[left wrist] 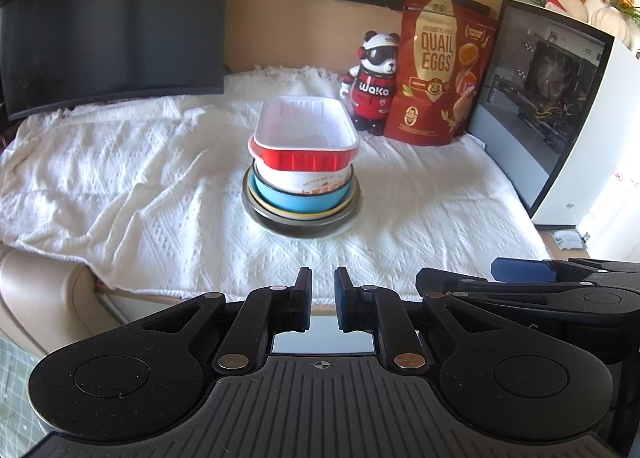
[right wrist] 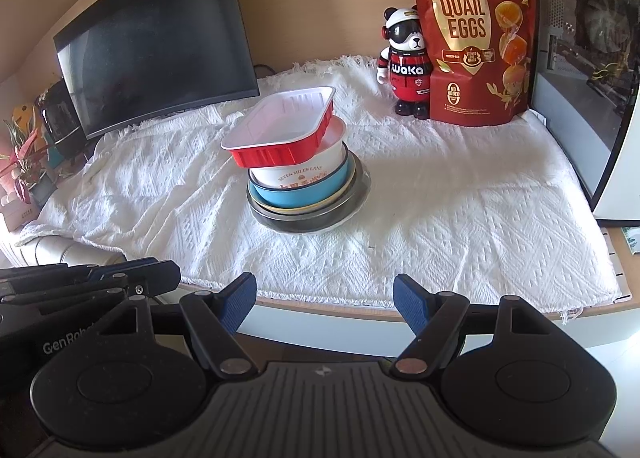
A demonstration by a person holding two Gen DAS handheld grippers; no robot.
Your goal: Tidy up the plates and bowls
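Observation:
A stack of dishes stands mid-table on the white cloth (left wrist: 120,162). A red rectangular tray (left wrist: 306,138) with a white inside tops it, over a white paper bowl (left wrist: 304,180), a blue bowl (left wrist: 300,202), a yellow-rimmed plate and a dark metal plate (left wrist: 304,224). In the right wrist view the red tray (right wrist: 280,130) sits tilted on the white bowl (right wrist: 300,174). My left gripper (left wrist: 323,278) is nearly shut and empty, back at the table's front edge. My right gripper (right wrist: 324,290) is open and empty, also at the front edge.
A dark monitor (left wrist: 112,30) stands back left. A panda figure (left wrist: 372,82), a red quail eggs bag (left wrist: 440,70) and a white glass-sided PC case (left wrist: 560,110) stand back right. The right gripper shows at the left wrist view's right edge (left wrist: 560,282).

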